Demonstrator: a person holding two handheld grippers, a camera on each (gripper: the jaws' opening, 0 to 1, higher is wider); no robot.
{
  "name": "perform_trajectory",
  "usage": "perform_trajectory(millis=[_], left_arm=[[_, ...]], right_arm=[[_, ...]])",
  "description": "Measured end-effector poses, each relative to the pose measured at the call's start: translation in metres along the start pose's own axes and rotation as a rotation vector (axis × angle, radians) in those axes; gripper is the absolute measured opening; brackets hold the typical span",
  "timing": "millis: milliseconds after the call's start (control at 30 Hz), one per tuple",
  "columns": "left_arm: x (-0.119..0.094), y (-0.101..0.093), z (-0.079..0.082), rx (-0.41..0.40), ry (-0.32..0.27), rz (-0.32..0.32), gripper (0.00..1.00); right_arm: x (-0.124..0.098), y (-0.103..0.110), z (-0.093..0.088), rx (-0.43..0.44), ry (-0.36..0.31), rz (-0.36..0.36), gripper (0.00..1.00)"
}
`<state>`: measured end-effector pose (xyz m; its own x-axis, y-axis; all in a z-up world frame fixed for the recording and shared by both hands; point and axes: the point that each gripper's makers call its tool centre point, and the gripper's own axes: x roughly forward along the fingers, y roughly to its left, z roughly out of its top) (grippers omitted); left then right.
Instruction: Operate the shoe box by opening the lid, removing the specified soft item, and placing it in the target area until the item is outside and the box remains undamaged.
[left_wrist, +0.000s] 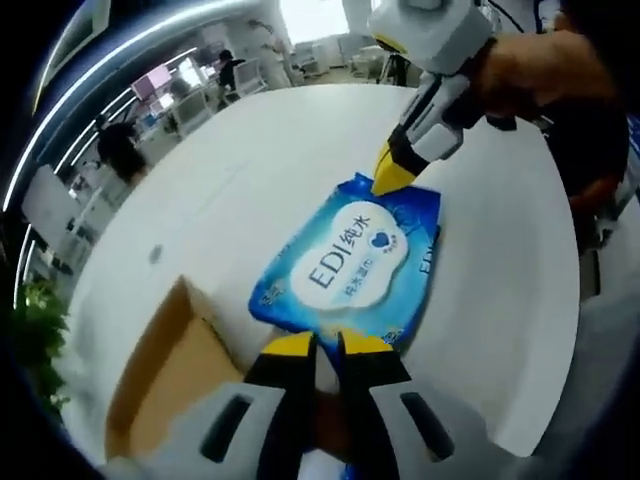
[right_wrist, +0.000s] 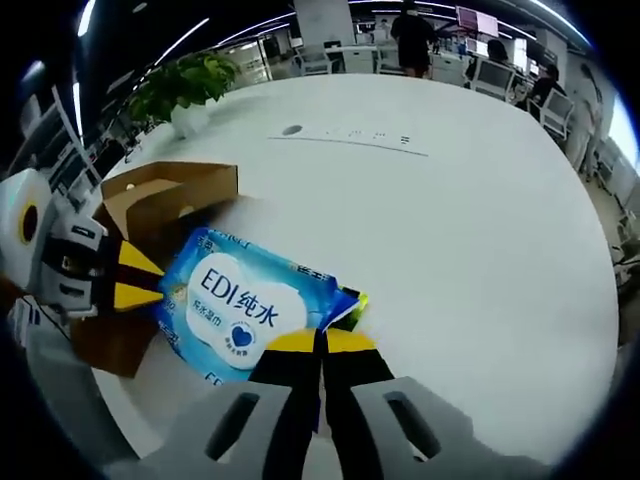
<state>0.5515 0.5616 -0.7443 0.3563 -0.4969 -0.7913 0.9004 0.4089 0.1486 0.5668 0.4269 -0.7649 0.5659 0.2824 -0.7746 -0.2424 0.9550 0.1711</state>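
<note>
Up close in the left gripper view, the left tongs (left_wrist: 327, 345) pinch the near edge of a glossy blue wipes pack (left_wrist: 350, 262), soft and rectangular with a white oval label. It sits over the smooth white table (left_wrist: 250, 160), outside the brown cardboard box (left_wrist: 165, 375). The right tongs (left_wrist: 393, 177) grip its far edge. In the right gripper view, the right tongs (right_wrist: 320, 342), pressed together, nip the pack (right_wrist: 245, 305); the left tongs (right_wrist: 140, 280) clamp its opposite end, beside the open box (right_wrist: 165, 195).

Wipes pack (right_wrist: 245, 308) — in both tools' (right_wrist: 322, 342) grip
</note>
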Motion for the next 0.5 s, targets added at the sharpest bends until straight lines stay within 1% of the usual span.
perform_trajectory(millis=[33, 67, 100, 167, 367, 500], left_arm=[[-0.002, 0.0, 0.001, -0.009, -0.003, -0.008, 0.09], [-0.002, -0.002, 0.004, -0.024, -0.019, -0.021, 0.08], [-0.004, -0.003, 0.003, -0.034, -0.012, -0.024, 0.08], [-0.007, -0.003, 0.007, -0.041, -0.03, -0.025, 0.08], [-0.017, -0.006, 0.01, -0.074, -0.059, -0.051, 0.11], [-0.024, -0.011, 0.012, -0.122, -0.096, -0.098, 0.13]], right_arm=[[0.0, 0.0, 0.0, -0.002, -0.001, -0.003, 0.0], [0.0, 0.0, 0.002, 0.0, -0.01, -0.002, 0.0], [-0.001, 0.001, 0.002, 0.004, -0.012, -0.002, 0.0], [-0.001, 0.001, 0.003, -0.01, -0.014, -0.007, 0.0], [-0.004, -0.001, 0.003, -0.027, -0.024, -0.019, 0.02], [-0.009, -0.002, 0.004, -0.055, -0.037, -0.037, 0.06]])
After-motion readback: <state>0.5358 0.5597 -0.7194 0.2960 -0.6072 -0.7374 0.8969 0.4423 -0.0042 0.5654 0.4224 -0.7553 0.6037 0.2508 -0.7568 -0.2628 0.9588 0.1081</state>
